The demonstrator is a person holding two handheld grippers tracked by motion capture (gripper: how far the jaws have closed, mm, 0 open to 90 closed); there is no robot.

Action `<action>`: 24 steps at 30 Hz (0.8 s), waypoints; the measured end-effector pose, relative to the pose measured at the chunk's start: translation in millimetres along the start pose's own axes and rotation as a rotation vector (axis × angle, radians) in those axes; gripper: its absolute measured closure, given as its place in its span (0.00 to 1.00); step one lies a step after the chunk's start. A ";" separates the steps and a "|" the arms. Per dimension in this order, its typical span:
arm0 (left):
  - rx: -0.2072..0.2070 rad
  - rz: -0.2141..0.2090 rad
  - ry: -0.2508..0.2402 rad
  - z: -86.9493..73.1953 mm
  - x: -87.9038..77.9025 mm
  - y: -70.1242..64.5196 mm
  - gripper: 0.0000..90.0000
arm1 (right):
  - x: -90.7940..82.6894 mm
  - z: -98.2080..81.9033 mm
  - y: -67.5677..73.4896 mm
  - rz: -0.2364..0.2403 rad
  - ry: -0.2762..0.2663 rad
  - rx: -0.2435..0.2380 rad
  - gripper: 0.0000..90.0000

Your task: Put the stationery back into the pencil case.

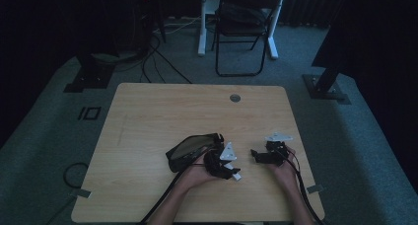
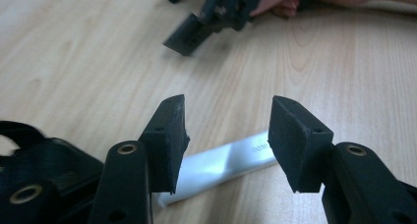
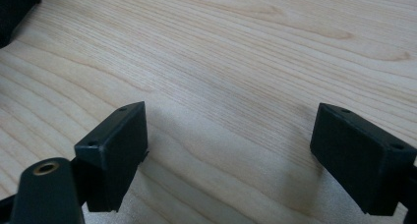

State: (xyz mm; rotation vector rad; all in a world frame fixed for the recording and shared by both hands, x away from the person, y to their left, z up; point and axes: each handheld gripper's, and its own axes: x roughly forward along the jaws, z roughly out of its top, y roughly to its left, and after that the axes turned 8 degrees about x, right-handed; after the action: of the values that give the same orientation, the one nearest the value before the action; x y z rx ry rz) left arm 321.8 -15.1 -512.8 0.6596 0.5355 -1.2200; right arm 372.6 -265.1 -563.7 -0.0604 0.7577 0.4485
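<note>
A white flat bar (image 2: 221, 165) lies on the wooden table (image 1: 148, 116), and its end (image 1: 237, 176) pokes out beside my left gripper (image 1: 232, 173). In the left gripper view my left gripper (image 2: 228, 140) stands open just above the bar; the bar runs across under the gap and the pads do not touch it. A black fabric pouch (image 1: 190, 148) lies just left of that gripper, its edge (image 2: 44, 160) close beside the left jaw. My right gripper (image 1: 254, 154) rests low on the table to the right, open (image 3: 231, 155) over bare wood.
The right gripper's jaws (image 2: 196, 32) and the hand holding it show beyond the bar. A corner of the pouch (image 3: 14, 8) is at the far left of the right gripper view. A round cable hole (image 1: 235, 97) sits near the table's far edge, with a folding chair (image 1: 244, 27) behind.
</note>
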 end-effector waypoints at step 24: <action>0.083 -0.007 0.083 -3.5 26.5 -4.6 0.56 | 0.0 0.0 0.0 0.000 0.000 0.001 0.16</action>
State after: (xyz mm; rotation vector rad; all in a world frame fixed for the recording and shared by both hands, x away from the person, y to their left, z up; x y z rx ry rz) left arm 324.2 -31.4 -534.4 0.7825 0.5590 -1.2306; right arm 372.6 -265.1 -563.6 -0.0599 0.7580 0.4485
